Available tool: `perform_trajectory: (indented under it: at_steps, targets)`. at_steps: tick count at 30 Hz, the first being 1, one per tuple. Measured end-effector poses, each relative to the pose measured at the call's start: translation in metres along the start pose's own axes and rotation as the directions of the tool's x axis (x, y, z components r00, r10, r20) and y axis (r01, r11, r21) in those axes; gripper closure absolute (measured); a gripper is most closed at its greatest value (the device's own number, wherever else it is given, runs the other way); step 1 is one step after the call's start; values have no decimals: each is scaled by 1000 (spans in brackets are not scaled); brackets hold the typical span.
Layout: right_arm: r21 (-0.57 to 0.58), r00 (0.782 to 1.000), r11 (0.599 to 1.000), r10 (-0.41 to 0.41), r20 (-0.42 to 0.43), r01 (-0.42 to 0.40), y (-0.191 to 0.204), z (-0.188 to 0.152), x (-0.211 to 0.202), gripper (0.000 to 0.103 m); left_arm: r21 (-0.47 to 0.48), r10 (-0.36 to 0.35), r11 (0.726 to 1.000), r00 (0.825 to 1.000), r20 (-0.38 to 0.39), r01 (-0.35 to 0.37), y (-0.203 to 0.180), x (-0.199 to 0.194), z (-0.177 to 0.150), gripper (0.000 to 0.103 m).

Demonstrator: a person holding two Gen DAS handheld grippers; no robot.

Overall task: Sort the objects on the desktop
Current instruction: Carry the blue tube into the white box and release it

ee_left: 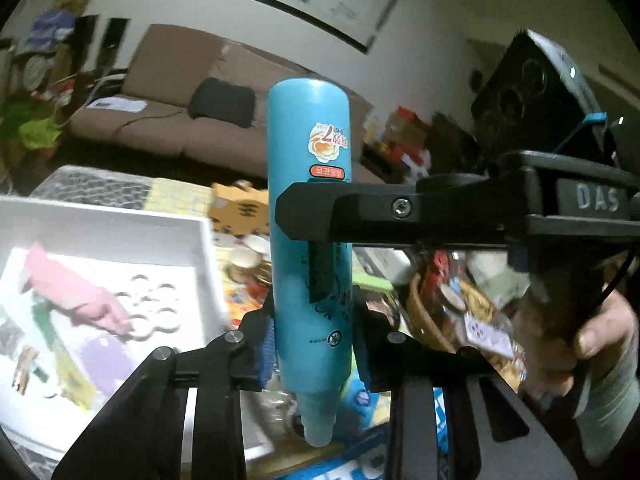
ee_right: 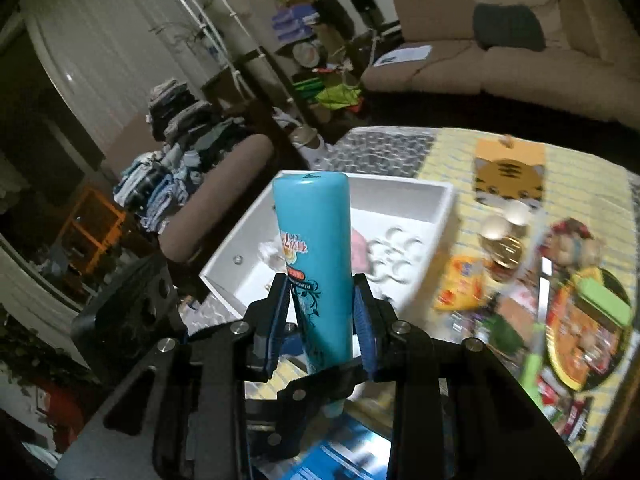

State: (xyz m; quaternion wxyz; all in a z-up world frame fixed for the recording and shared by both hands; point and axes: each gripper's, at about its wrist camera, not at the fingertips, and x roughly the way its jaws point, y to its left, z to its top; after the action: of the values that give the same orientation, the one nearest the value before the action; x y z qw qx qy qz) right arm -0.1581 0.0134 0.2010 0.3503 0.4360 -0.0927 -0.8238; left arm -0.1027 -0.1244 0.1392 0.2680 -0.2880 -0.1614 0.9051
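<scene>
A teal bottle (ee_left: 310,152) (ee_right: 316,240) hangs upside down, cap end low, above the table. My left gripper (ee_left: 314,332) is shut on its lower body, a blue pad pressing each side. My right gripper (ee_left: 316,240) comes in from the right and clamps the bottle higher up, one finger in front and one behind. In the right wrist view my right gripper (ee_right: 320,304) pinches the bottle, and the left gripper (ee_right: 320,380) crosses just below it. A white tray (ee_left: 120,224) (ee_right: 400,186) on the left holds a pink item (ee_left: 72,292) and white rings (ee_left: 156,308).
A person's hand (ee_left: 580,332) holds the right gripper's handle. On the yellow tablecloth (ee_right: 452,152) lie an orange tiger-face card (ee_right: 508,176), small cups (ee_right: 496,228), a snack packet (ee_right: 460,284) and a round plate (ee_right: 560,356) piled with items. A sofa (ee_left: 172,120) stands beyond.
</scene>
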Motion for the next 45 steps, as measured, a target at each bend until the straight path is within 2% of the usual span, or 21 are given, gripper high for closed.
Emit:
perform_trajectory:
  at_steps: [4,8,10,15,17,20,23,27,28,32,34,35,36,37,38,41,43,45]
  targets:
    - [2,997,998,66,-39,-65,22,26,56,73,-110,43,993,999,34,-39,54,-24,7,71]
    - [17,987,991,134,-93,-133,42,46,123,73,-239,89,968,995,39,-77,115,-42,6,72]
    - [26,983,989,149,-110,-147,49,52,150,73,-274,117,956,993,23,-106,142,-46,10,73]
    - [162,960,959,254,-118,-234,44,70,221,74,-333,177,929,984,13,-162,209,-54,23,71]
    - [226,949,938,293,-116,-262,38,76,249,75,-342,225,916,974,0,-212,232,-56,26,71]
    - [307,933,908,336,-128,-285,32,76,295,75,-391,282,878,959,-41,-275,266,-56,21,73]
    - [369,919,877,375,-123,-308,29,73,327,76,-404,376,832,922,-95,-381,293,-63,13,73]
    - [454,911,840,392,-127,-298,19,62,368,76,-442,441,785,893,-93,-434,315,-81,8,73]
    - [465,916,840,378,-136,-278,17,60,375,76,-446,453,776,886,-98,-446,318,-84,7,73]
    - [444,936,873,306,-172,-203,10,53,386,76,-456,425,790,902,-75,-410,316,-89,6,71]
    - [398,946,904,252,-205,-154,8,54,381,75,-449,414,798,907,-76,-402,312,-83,9,60]
    - [368,948,920,228,-222,-135,9,56,376,71,-442,407,803,910,-83,-400,310,-78,11,58]
    - [317,952,943,181,-246,-97,12,57,369,60,-431,402,808,911,-93,-401,305,-75,10,54]
    - [273,956,960,142,-258,-68,14,58,362,54,-421,401,812,910,-102,-405,300,-74,8,50]
    - [237,957,970,113,-265,-49,15,59,355,42,-404,405,814,907,-120,-417,296,-68,8,49]
    - [165,958,986,38,-285,10,16,56,331,19,-373,428,809,890,-156,-455,281,-63,6,41]
    - [119,954,992,-7,-300,45,18,53,317,13,-360,436,806,883,-174,-470,274,-60,6,33]
    - [81,947,993,-56,-318,86,19,46,305,8,-344,447,804,874,-188,-485,267,-60,7,31]
